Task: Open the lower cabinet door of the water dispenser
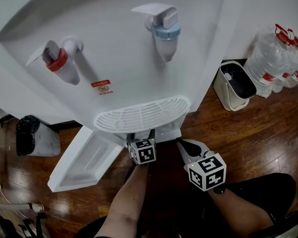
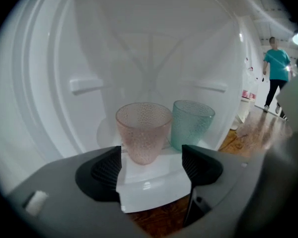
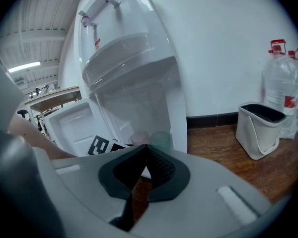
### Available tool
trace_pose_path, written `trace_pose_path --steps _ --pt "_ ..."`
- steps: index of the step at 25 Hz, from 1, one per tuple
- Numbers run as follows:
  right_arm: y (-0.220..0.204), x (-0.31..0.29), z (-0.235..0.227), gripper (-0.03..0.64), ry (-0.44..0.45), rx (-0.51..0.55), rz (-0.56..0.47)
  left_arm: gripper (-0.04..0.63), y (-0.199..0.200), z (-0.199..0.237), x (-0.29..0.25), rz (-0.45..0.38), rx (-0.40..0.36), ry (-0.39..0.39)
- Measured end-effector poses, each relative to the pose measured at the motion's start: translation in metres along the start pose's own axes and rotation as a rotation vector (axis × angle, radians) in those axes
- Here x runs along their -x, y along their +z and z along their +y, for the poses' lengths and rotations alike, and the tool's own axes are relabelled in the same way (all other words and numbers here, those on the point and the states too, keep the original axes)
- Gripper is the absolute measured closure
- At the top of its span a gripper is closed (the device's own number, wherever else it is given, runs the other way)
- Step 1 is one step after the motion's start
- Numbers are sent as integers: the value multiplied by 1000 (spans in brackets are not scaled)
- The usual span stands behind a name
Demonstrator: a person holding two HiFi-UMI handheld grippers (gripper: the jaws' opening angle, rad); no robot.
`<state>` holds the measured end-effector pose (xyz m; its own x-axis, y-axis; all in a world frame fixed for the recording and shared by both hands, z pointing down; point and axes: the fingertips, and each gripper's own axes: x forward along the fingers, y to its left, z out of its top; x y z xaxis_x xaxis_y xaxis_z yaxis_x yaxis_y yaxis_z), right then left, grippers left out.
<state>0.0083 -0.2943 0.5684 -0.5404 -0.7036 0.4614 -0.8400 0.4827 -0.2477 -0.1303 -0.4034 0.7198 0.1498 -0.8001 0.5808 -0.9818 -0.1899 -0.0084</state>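
Note:
The white water dispenser [image 1: 114,58] stands in front of me, and its lower cabinet door [image 1: 84,160] hangs swung out to the left. My left gripper [image 1: 140,134] is at the cabinet mouth, open, nothing between its jaws. In the left gripper view a pink cup [image 2: 143,130] and a teal cup [image 2: 191,123] stand side by side inside the cabinet, just beyond my left gripper [image 2: 151,165]. My right gripper [image 1: 181,143] is held to the right of the left one, shut and empty. The right gripper view shows my right gripper [image 3: 145,155], the open door [image 3: 72,123] and both cups.
A white bin [image 1: 234,86] and several large water bottles [image 1: 278,63] stand on the wooden floor right of the dispenser. A bin with a black bag [image 1: 32,135] sits at the left. A person in a teal shirt [image 2: 275,68] walks far off to the right.

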Motion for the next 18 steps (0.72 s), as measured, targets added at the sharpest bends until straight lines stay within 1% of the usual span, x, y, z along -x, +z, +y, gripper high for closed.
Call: trace_pose_path --steps 2,5,7,9,12,14,15,18 --pt "2 2 0 615 -3 -4 -5 212 -2 -5 8 -14 3 -21" --pt "4 7 4 614 -2 -4 -15 212 -6 -8 22 -15 23 -30" --pt "3 11 8 615 1 7 -21 223 -6 -14 34 -29 -7 -57" --pt "0 15 11 614 0 16 -26 269 -4 -22 48 -47 -66 -95" --pt "1 22 16 614 -7 13 -32 306 6 -33 73 -78 -139 -155" --pt "3 28 23 614 -7 11 -39 348 18 -33 95 -119 -166 -158" --pt "5 32 28 615 -4 11 -46 379 25 -29 106 -143 -168 -151" --pt "10 44 41 614 3 4 -72 413 46 -18 140 -198 -176 -138"
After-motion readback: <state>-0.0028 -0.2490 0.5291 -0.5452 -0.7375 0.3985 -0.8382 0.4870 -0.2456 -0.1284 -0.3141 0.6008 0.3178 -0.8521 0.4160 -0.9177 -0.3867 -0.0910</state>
